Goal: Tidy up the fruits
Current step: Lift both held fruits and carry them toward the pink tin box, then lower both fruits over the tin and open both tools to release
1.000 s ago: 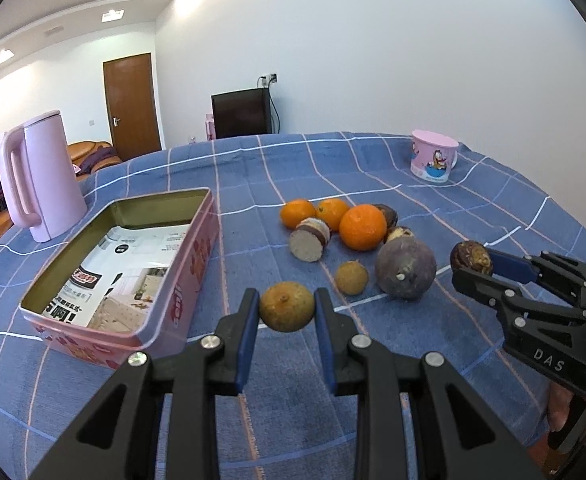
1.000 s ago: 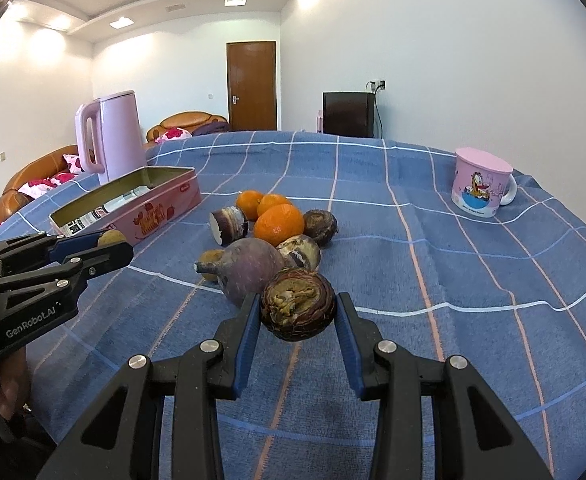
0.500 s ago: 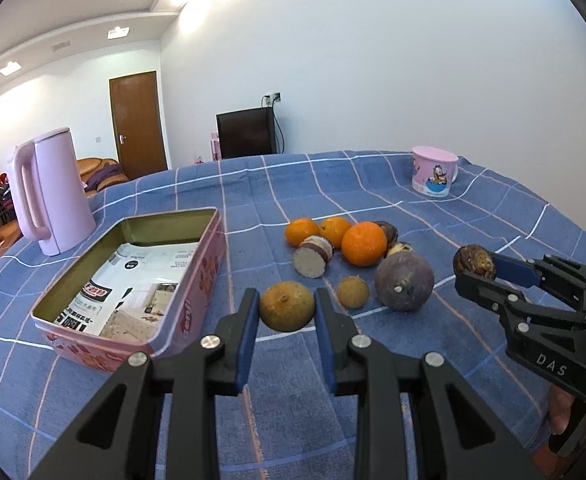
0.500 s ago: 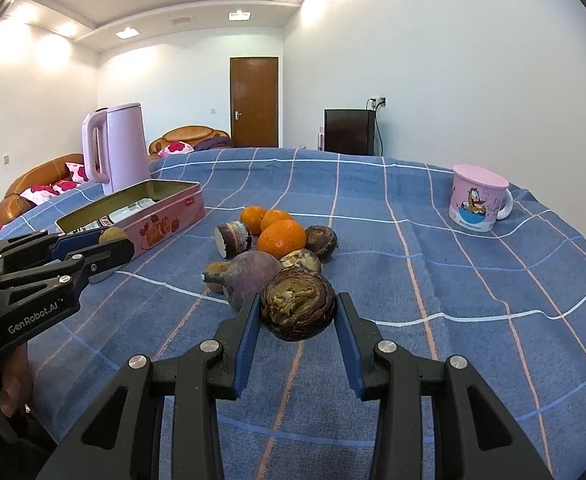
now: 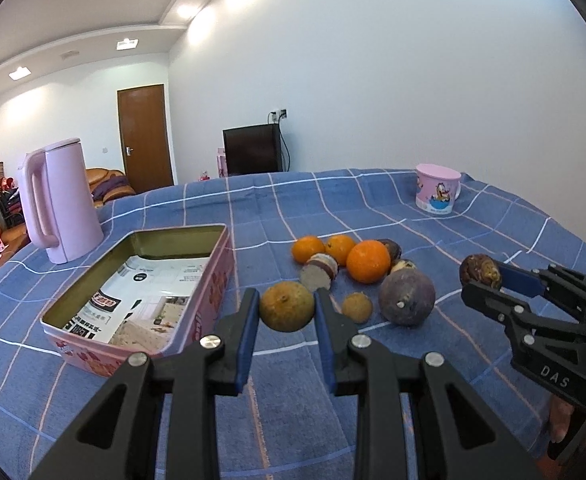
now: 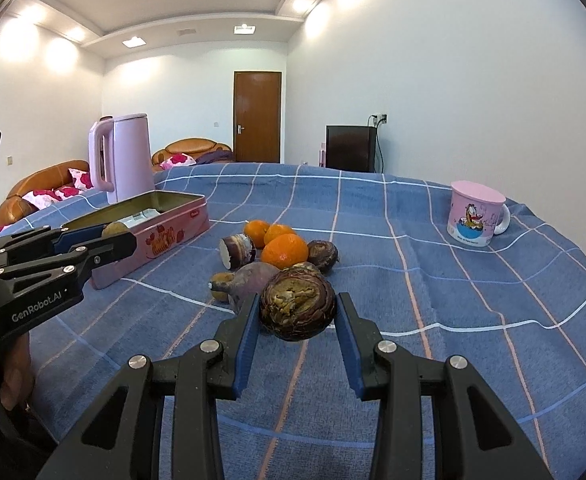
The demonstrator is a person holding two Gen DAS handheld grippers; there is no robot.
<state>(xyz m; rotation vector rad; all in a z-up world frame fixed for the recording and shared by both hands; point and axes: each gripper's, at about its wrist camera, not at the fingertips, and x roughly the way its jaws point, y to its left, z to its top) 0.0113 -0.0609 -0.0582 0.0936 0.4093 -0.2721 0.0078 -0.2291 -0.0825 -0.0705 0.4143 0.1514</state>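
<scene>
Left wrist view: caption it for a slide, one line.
Left gripper holds a yellow-green citrus beside the open pink tin; right gripper holds a dark wrinkled fruit.

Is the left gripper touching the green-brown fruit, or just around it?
Touching. In the left wrist view both fingers of the left gripper press the sides of the green-brown fruit, held above the blue cloth.

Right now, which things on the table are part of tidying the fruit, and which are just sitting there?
Part of the job:
- yellow-green fruit in the left tool
- wrinkly brown fruit in the right tool
- loose fruit pile
- pink tin, open, probably where the fruit goes

Just sitting there:
- pink kettle
- cartoon mug
</scene>
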